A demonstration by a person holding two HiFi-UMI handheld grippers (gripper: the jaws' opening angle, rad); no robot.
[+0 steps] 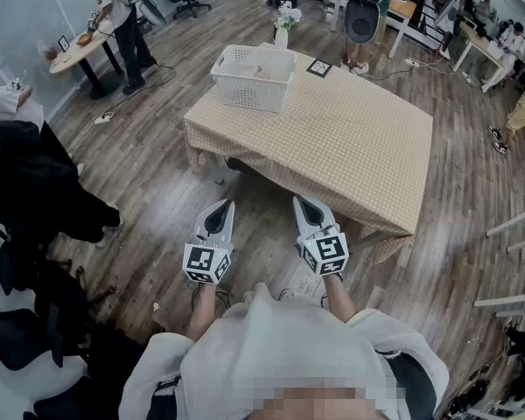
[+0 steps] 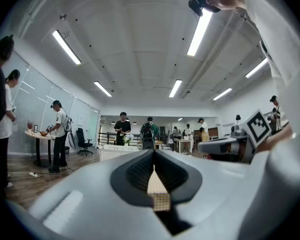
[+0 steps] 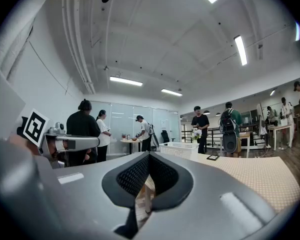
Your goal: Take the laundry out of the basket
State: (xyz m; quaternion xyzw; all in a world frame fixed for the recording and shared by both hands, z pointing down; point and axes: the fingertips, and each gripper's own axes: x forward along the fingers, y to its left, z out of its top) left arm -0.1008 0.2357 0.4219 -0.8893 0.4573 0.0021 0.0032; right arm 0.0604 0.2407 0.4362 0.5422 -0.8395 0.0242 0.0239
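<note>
A white slatted laundry basket (image 1: 254,77) stands on the far left corner of a table under a beige checked cloth (image 1: 350,147). What lies inside it is hard to make out. Both grippers hover over the wooden floor short of the table's near edge, pointing level toward it. My left gripper (image 1: 222,206) has its jaws together with nothing in them, and so does my right gripper (image 1: 304,203). In the left gripper view the basket (image 2: 115,151) shows far beyond the shut tips (image 2: 154,156). The right gripper view shows the basket (image 3: 180,149) past its shut tips (image 3: 149,159).
A vase of white flowers (image 1: 284,20) and a black marker tile (image 1: 319,67) sit near the basket. A person in dark clothes (image 1: 26,182) stands close on the left. Others stand by a round table (image 1: 79,49) and at desks at the back.
</note>
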